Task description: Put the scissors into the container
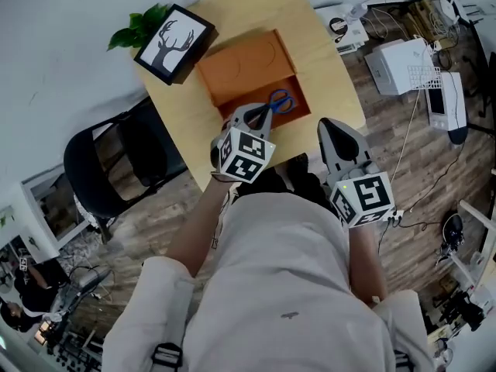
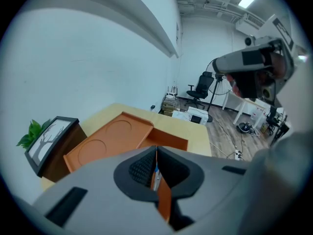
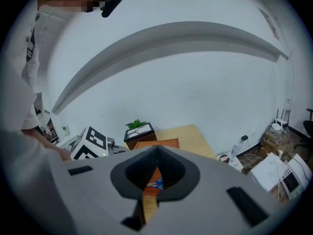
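Note:
An orange container point(image 1: 232, 76) lies on the wooden table point(image 1: 325, 60), its lid folded flat at the back and its open compartment point(image 1: 298, 91) at the front. The scissors point(image 1: 279, 101) have blue handles that hang over that compartment. My left gripper point(image 1: 262, 115) is shut on their blades. In the left gripper view a thin sliver of the scissors point(image 2: 155, 174) shows between the closed jaws of the left gripper point(image 2: 156, 153), with the container point(image 2: 112, 138) beyond. My right gripper point(image 1: 332, 126) is shut and holds nothing, near the table's front edge. In its own view the right gripper point(image 3: 156, 151) faces the container point(image 3: 155, 143).
A framed deer picture point(image 1: 172, 41) and a small green plant point(image 1: 139, 25) stand at the table's back left corner. A black chair point(image 1: 101, 165) is left of the table. A white printer point(image 1: 399, 64) and cables lie on the floor to the right.

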`<state>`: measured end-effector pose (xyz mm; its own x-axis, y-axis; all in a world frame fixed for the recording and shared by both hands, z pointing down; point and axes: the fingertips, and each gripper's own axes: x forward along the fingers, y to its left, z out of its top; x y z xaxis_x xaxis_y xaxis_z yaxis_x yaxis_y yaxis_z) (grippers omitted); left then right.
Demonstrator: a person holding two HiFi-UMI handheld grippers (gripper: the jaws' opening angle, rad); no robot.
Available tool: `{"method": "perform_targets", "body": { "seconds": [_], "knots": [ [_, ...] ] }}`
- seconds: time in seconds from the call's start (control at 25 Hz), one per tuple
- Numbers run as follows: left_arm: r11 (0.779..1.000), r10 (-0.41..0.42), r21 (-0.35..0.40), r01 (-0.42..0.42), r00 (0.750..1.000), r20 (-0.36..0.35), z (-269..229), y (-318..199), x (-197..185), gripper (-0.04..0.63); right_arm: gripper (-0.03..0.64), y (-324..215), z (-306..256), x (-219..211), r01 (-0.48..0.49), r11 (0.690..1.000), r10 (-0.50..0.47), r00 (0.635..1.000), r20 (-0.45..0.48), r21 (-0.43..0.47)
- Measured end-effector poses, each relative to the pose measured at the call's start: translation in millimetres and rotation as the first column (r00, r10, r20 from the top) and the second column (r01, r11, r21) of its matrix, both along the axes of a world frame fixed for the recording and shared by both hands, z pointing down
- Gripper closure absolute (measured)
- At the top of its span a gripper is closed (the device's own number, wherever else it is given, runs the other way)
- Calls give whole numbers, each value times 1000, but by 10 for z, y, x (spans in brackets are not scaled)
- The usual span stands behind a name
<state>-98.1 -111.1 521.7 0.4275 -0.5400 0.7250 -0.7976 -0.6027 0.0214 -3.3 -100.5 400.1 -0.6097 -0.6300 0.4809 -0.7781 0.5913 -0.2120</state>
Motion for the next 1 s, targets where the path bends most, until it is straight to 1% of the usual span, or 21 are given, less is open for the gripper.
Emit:
{"method": "perform_targets", "body": {
  "seconds": [0.12, 0.24, 0.36, 0.44, 0.56, 0.68, 0.76, 1.0],
  "knots": [
    [998, -68, 21, 68, 998, 0, -141, 95, -36, 586, 618, 31, -36, 38, 58, 998, -58, 998, 6, 13],
    [990, -134, 40, 134, 991, -12, -301, 214, -44, 586, 618, 64, -70, 86, 111, 993, -112, 994, 15, 32],
    [979, -190, 61, 192, 981, -46, -508, 352, 0, 586, 618, 129, -115, 116, 170, 984, -171, 985, 24, 49],
    [968, -233, 84, 238, 970, -65, -662, 435, 30, 586, 618, 173, -148, 136, 210, 976, -212, 977, 32, 57],
    [943, -300, 116, 311, 949, -99, -886, 563, 79, 586, 618, 238, -200, 178, 261, 962, -264, 964, 39, 76],
    [918, -353, 129, 376, 920, -169, -1105, 710, 160, 586, 618, 321, -265, 227, 301, 949, -306, 951, 48, 98],
    [899, -379, 152, 412, 903, -203, -1274, 802, 205, 586, 618, 394, -313, 252, 332, 937, -339, 939, 58, 110],
    [827, -459, 214, 520, 844, -278, -1651, 1068, 277, 586, 618, 554, -457, 345, 402, 904, -413, 909, 58, 147]
  ]
}}
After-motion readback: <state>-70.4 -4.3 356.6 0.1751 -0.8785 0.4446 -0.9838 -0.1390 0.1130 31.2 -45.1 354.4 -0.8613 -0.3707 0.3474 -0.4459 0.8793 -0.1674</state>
